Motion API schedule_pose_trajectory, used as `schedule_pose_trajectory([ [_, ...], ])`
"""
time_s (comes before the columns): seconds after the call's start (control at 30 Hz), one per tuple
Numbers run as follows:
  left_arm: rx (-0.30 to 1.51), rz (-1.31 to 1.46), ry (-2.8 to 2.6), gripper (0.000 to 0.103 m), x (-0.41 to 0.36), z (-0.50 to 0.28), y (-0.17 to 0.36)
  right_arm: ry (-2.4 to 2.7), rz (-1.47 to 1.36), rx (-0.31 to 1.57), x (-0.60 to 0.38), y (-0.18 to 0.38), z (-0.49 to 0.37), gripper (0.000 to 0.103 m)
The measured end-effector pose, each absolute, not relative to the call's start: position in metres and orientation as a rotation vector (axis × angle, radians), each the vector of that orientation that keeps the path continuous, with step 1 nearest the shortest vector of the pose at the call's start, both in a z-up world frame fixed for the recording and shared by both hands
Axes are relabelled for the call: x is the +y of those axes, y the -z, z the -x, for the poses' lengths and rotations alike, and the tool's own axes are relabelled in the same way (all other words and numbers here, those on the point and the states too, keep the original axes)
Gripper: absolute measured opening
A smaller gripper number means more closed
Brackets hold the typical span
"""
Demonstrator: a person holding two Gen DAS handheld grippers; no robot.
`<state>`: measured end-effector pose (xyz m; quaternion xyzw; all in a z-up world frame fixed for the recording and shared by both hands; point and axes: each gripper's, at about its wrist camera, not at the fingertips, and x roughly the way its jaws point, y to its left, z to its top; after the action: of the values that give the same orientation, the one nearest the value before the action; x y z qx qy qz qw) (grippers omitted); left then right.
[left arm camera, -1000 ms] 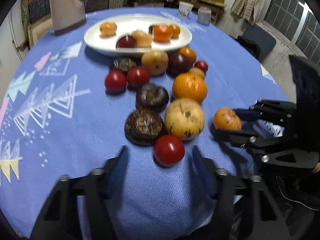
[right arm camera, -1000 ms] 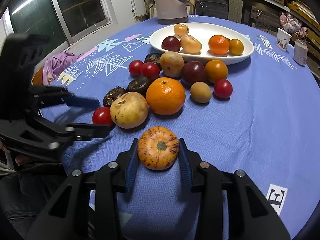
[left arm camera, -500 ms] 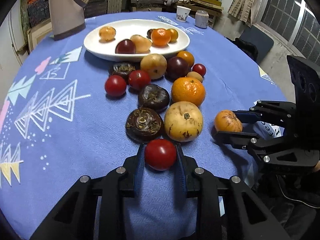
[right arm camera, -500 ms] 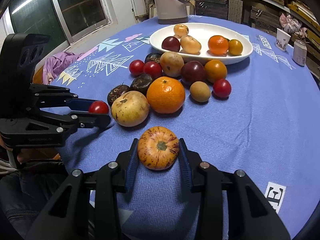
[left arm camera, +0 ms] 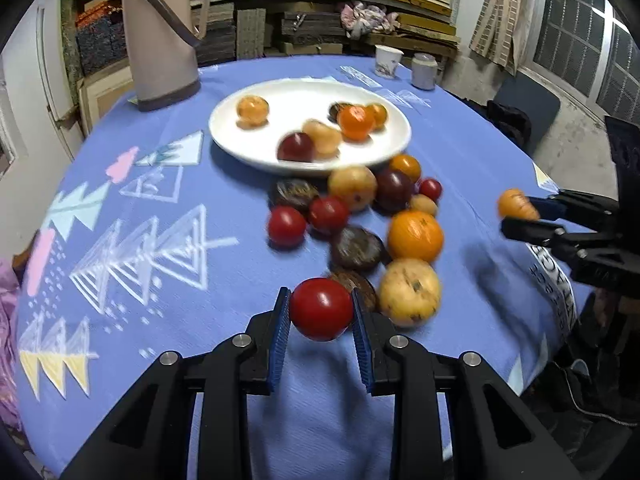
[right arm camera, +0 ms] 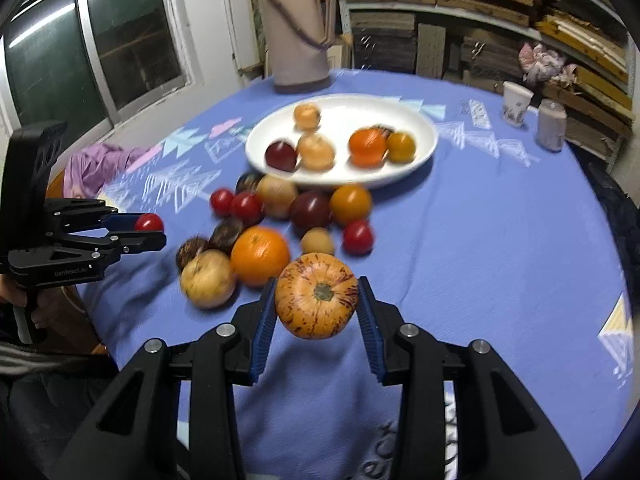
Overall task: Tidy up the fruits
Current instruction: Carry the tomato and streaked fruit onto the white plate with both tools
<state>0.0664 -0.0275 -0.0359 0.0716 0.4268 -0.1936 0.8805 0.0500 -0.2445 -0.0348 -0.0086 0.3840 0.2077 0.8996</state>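
My left gripper is shut on a red tomato and holds it above the blue cloth; it also shows in the right wrist view. My right gripper is shut on a speckled orange fruit, lifted off the table; it shows at the right of the left wrist view. A white oval plate at the back holds several fruits. A cluster of loose fruits, with a big orange and a yellow apple-like fruit, lies between plate and grippers.
A beige thermos jug stands behind the plate at the left. Two small cups stand at the back right. The round table's edge runs close on the right. A purple cloth lies off the table's left side.
Both grippers have risen off the table with their fruit. The left gripper closed on the red tomato a second ago and has lifted it.
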Motion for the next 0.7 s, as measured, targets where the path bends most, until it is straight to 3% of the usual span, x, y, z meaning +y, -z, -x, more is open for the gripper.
schedule_pose_trajectory([
  [0.33,0.811,-0.132,0.361,0.030,-0.024,-0.143,-0.009,-0.429,0.028,0.699,-0.246,-0.009,-0.112,0.038],
  [0.7,0.895,-0.059,0.345,0.030,-0.036,-0.235,0.016,-0.436,0.042,0.815,-0.225,0.022,-0.199,0.038],
])
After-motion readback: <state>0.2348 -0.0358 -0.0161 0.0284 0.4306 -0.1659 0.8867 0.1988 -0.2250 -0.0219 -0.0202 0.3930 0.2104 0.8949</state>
